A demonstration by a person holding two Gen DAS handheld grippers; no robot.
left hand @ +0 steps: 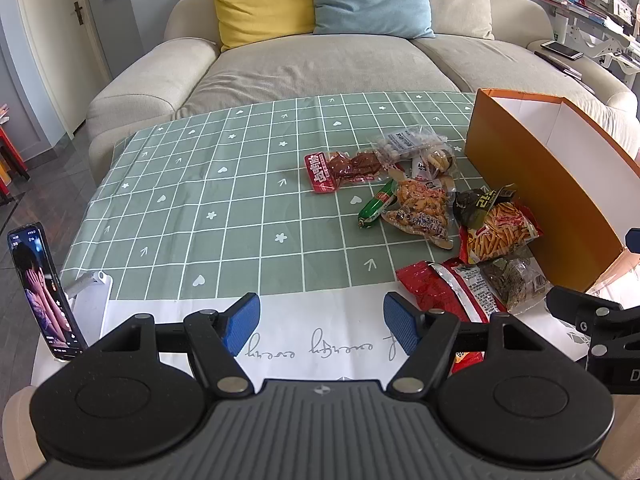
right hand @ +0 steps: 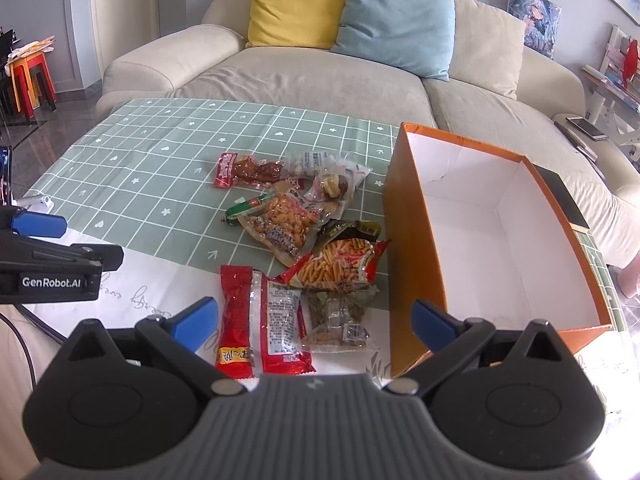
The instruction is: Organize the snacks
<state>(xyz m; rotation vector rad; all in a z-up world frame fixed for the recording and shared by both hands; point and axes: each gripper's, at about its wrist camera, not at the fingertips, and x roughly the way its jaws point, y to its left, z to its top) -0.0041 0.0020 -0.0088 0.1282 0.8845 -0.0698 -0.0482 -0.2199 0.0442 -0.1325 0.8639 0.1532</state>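
Several snack packets lie loose on the green checked tablecloth [left hand: 200, 184]. Among them are a red meat packet [left hand: 340, 168], a green sausage [left hand: 374, 206], a clear bag of orange crackers [left hand: 420, 208], an orange chip-stick bag [right hand: 340, 262], a long red packet [right hand: 260, 320] and a clear bag of dark snacks [right hand: 340, 320]. An orange box [right hand: 412, 248] with a white inside stands open and empty to their right. My left gripper [left hand: 320, 326] is open and empty above the table's front edge. My right gripper [right hand: 314, 322] is open and empty, over the long red packet.
A phone [left hand: 44, 292] on a white stand sits at the table's front left corner. A beige sofa [left hand: 320, 64] with yellow and blue cushions lies behind the table. A desk with books stands at the far right.
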